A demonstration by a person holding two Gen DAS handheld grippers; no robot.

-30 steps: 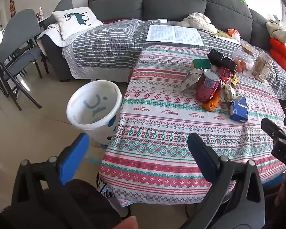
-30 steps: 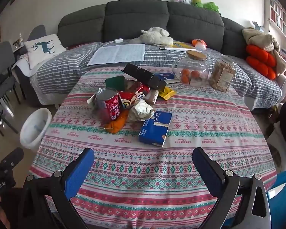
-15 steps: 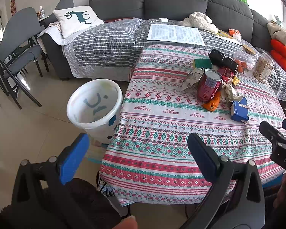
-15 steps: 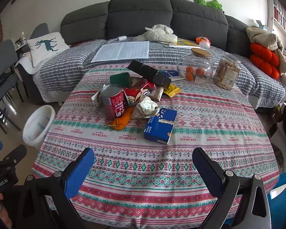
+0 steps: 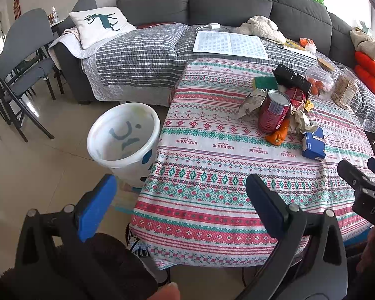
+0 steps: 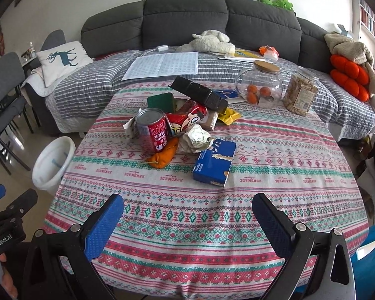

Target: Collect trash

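A pile of trash lies on the patterned tablecloth (image 6: 212,200): a red milk can (image 6: 151,130), an orange wrapper (image 6: 163,156), crumpled paper (image 6: 195,138), a blue box (image 6: 215,165), a red snack bag (image 6: 185,118) and a black tray (image 6: 200,93). The can also shows in the left wrist view (image 5: 275,111). A white bin (image 5: 123,140) stands on the floor left of the table. My left gripper (image 5: 180,197) is open and empty over the table's near left corner. My right gripper (image 6: 187,215) is open and empty above the near table edge, short of the pile.
A glass jar with oranges (image 6: 261,85) and a jar of snacks (image 6: 300,93) stand at the far right of the table. A grey sofa (image 6: 212,17) with a striped cover lies behind. Folding chairs (image 5: 20,70) stand at the left.
Both grippers have drifted slightly, the right one a little forward and higher so the pile appears closer. Both stay open and empty.
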